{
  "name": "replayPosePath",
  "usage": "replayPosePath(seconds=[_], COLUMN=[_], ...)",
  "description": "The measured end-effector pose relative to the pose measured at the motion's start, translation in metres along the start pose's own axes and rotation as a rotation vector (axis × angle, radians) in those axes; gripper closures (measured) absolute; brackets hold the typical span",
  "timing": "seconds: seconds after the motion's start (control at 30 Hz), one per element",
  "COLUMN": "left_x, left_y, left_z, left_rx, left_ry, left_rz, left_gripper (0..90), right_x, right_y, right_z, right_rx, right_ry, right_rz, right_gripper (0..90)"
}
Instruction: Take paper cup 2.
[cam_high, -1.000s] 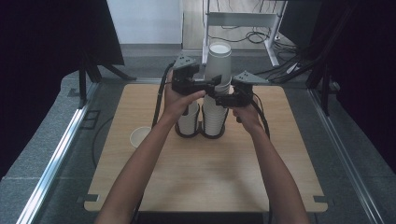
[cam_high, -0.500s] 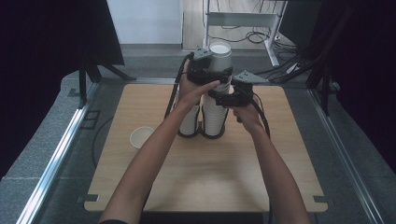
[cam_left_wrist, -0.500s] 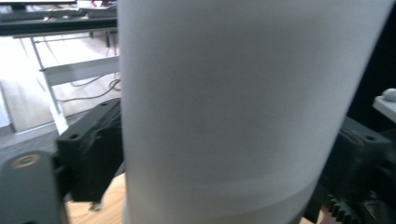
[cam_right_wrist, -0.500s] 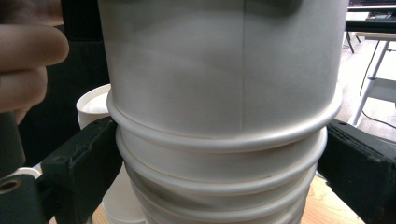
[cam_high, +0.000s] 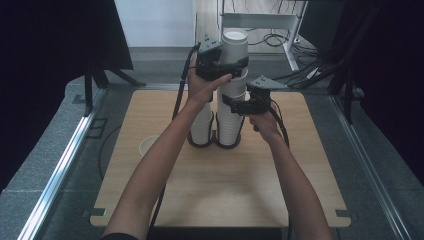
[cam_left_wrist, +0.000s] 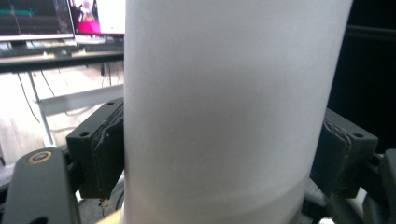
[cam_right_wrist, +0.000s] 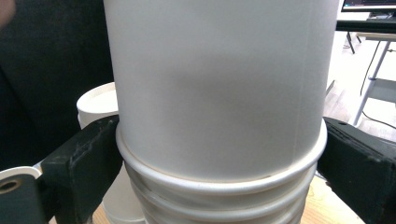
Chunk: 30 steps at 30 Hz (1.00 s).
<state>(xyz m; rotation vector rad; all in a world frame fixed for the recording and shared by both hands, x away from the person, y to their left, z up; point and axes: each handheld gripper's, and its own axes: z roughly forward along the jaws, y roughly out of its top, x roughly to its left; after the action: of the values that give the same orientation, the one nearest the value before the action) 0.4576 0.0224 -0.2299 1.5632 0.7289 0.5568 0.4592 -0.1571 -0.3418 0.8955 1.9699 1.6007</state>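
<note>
We lift the top cup (cam_high: 235, 47) higher than before with the left gripper (cam_high: 220, 62), jaws squeezing it, right gripper (cam_high: 239, 106) jaws hugging the stack (cam_high: 230, 122), far from the surface (cam_high: 150, 200) edges.

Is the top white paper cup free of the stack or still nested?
Still nested: top white paper cup, clamped by left gripper, sits inside the stack's rims.

Cups (cam_high: 235, 50) look like plain white paper, matt, smooth walls w/ rolled rims; same for the stack (cam_right_wrist: 219, 186) under the top one. Gripper pads (cam_left_wrist: 100, 144) are black rubbery stuff, matt, kinda cracked at the edges. Tabletop (cam_high: 220, 185) is light wood, satin finish. Cup holder (cam_high: 215, 142) looks like black plastic.
</note>
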Motion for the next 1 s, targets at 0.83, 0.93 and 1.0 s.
replayPosePath(seconds=[0.83, 0.93, 1.0], left_x=[-0.038, -0.04, -0.041], left_y=[0.016, 0.009, 0.002], left_z=[-0.095, -0.101, -0.107], left_rx=[-0.142, -0.129, -0.116], left_ry=[-0.114, -0.118, -0.12], left_rz=[0.067, 0.08, 0.079], left_gripper=[16.8, 16.8, 16.8], right_x=[0.0, 0.001, 0.001], right_y=[0.001, 0.001, 0.001], right_z=[0.0, 0.0, 0.0], right_rx=[0.013, 0.013, 0.012], right_ry=[0.0, -0.003, -0.01], right_rz=[0.004, 0.0, -0.008], right_gripper=[3.9, 3.8, 3.8])
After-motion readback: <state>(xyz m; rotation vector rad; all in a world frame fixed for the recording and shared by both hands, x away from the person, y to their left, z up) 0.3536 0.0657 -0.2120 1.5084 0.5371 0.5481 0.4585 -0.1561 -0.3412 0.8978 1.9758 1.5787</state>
